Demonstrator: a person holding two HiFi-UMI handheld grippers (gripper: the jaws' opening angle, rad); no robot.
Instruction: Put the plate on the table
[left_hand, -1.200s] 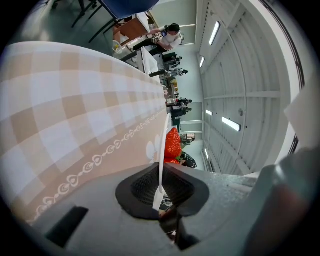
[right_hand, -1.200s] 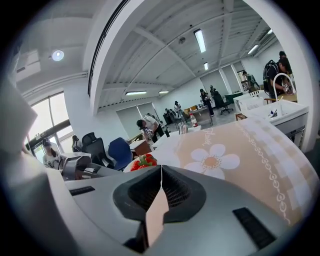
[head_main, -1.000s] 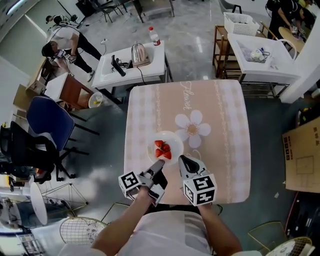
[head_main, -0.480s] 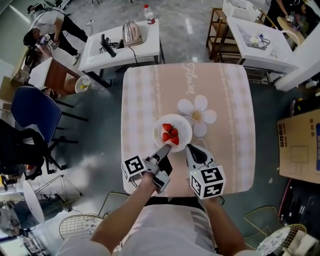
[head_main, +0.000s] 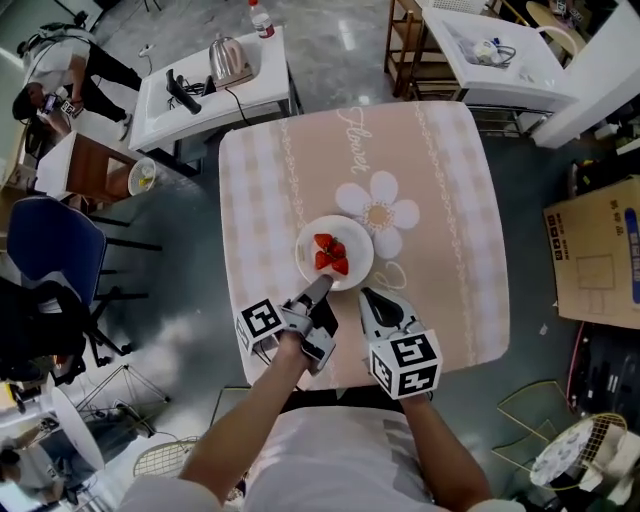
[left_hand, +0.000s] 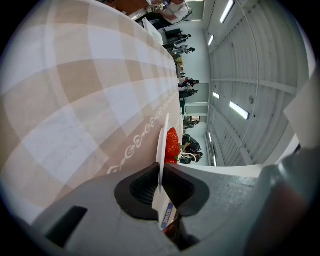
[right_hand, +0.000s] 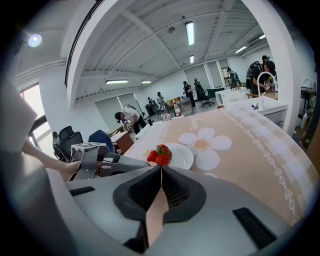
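Big open-plan office/lab hall. Ceiling had white beams (right_hand: 150, 29) & strip lights (right_hand: 189, 32); floor (head_main: 340, 50) was polished grey. White desks (head_main: 265, 85) stood around, one w/ a kettle (head_main: 227, 58) & bottle (head_main: 260, 15). A blue chair (head_main: 45, 245) & black office chair (head_main: 30, 330) sat at the left, and a cardboard box (head_main: 590, 265) lay on the floor at the right. Several people (right_hand: 131, 117) stood or bent over desks further back. A worktop (head_main: 440, 200) in a flower-print cloth stood mid-hall among them.

A cursive word, seemingly "Flower" (head_main: 353, 140), is printed near the far edge of the tabletop (head_main: 450, 200). The blue print on the cardboard box (head_main: 590, 270) is too small to read.
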